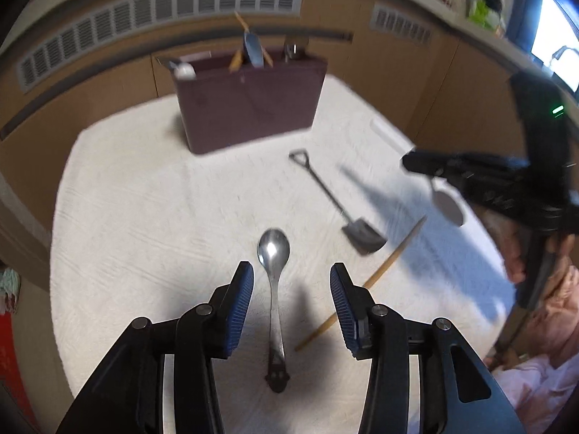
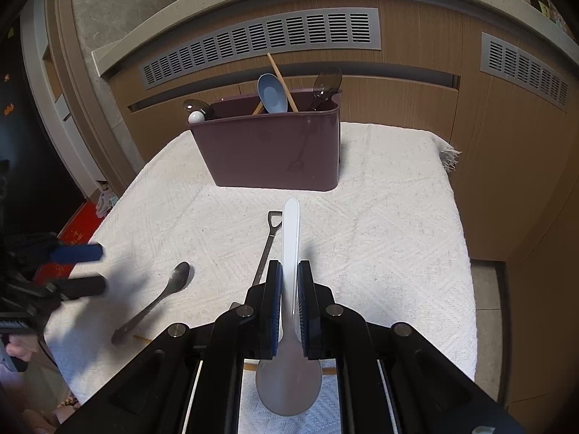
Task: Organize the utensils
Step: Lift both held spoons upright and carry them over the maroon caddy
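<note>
Maroon caddy (image 2: 267, 152), white textured cloth (image 2: 380, 224) — white spoon (image 2: 290, 238), blue fingers (image 1: 240, 300).

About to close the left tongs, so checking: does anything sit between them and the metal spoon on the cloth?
Nothing visible. The metal spoon lies alone between the open left tongs; the wooden stick and shovel-shaped spoon lie off to the side.

The right gripper (image 2: 288, 300) clamps a white plastic spoon (image 2: 290, 253), handle pointing away, bowl nearest the camera. Beneath lies a white textured cloth (image 2: 391, 238). At its far edge stands a maroon utensil holder (image 2: 267, 148) holding a blue spoon (image 2: 272, 93) and wooden sticks. A metal spoon (image 2: 159, 298) lies to the left, near the left gripper (image 2: 85, 267), whose jaws stand apart. A small shovel-shaped utensil (image 2: 266, 246) lies beside the white handle.
</note>
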`<state>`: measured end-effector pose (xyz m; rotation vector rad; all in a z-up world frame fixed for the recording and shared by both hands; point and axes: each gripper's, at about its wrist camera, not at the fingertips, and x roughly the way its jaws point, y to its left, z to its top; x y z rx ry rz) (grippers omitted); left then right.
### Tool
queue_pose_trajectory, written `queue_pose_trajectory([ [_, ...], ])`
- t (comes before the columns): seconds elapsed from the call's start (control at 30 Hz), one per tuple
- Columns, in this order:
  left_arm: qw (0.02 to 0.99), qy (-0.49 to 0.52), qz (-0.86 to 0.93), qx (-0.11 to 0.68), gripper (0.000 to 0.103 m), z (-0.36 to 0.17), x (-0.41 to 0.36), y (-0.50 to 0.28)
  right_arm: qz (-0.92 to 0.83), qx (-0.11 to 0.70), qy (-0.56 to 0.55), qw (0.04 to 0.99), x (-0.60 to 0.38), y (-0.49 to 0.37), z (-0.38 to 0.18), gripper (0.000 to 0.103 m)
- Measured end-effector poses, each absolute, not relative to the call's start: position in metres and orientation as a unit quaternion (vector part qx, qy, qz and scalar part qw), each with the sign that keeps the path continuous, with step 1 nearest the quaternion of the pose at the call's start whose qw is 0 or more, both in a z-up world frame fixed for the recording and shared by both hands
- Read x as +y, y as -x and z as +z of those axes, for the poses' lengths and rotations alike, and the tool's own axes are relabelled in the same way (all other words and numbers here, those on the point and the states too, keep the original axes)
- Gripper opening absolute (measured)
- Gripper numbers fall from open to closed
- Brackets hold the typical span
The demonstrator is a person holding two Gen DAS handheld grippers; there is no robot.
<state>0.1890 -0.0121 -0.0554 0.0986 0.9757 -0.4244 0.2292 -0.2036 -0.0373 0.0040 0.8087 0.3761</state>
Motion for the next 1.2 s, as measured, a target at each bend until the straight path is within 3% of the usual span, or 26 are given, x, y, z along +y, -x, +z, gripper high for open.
queue_pose_trajectory([
  [0.3,0.841,-0.059,-0.163,0.513,0.044,-0.096,-0.029,-0.236,0.196,0.408,-0.004,0.892,-0.202,-0.23,-0.05,0.008],
  [0.37,0.847,-0.072,-0.161,0.501,0.03,-0.097,-0.034,-0.234,0.196,0.412,0.002,0.89,-0.2,-0.232,-0.054,0.009],
  [0.4,0.849,-0.077,-0.162,0.496,0.029,-0.096,-0.035,-0.232,0.197,0.416,0.007,0.888,-0.199,-0.232,-0.056,0.009],
  [0.57,0.856,-0.069,-0.16,0.487,0.029,-0.097,-0.032,-0.225,0.203,0.43,0.018,0.879,-0.197,-0.237,-0.063,0.025],
  [0.9,0.859,-0.047,-0.163,0.482,0.029,-0.098,-0.026,-0.225,0.18,0.479,0.073,0.856,-0.172,-0.264,-0.093,0.024],
  [0.93,0.86,-0.045,-0.164,0.481,0.029,-0.098,-0.025,-0.224,0.177,0.473,0.081,0.859,-0.17,-0.263,-0.093,0.021],
  [0.97,0.862,-0.042,-0.164,0.479,0.029,-0.097,-0.024,-0.224,0.175,0.472,0.091,0.859,-0.168,-0.262,-0.093,0.008],
  [1.2,0.886,-0.005,-0.166,0.434,0.029,-0.072,-0.014,-0.213,0.173,0.429,0.06,0.885,-0.183,-0.247,-0.064,0.009],
])
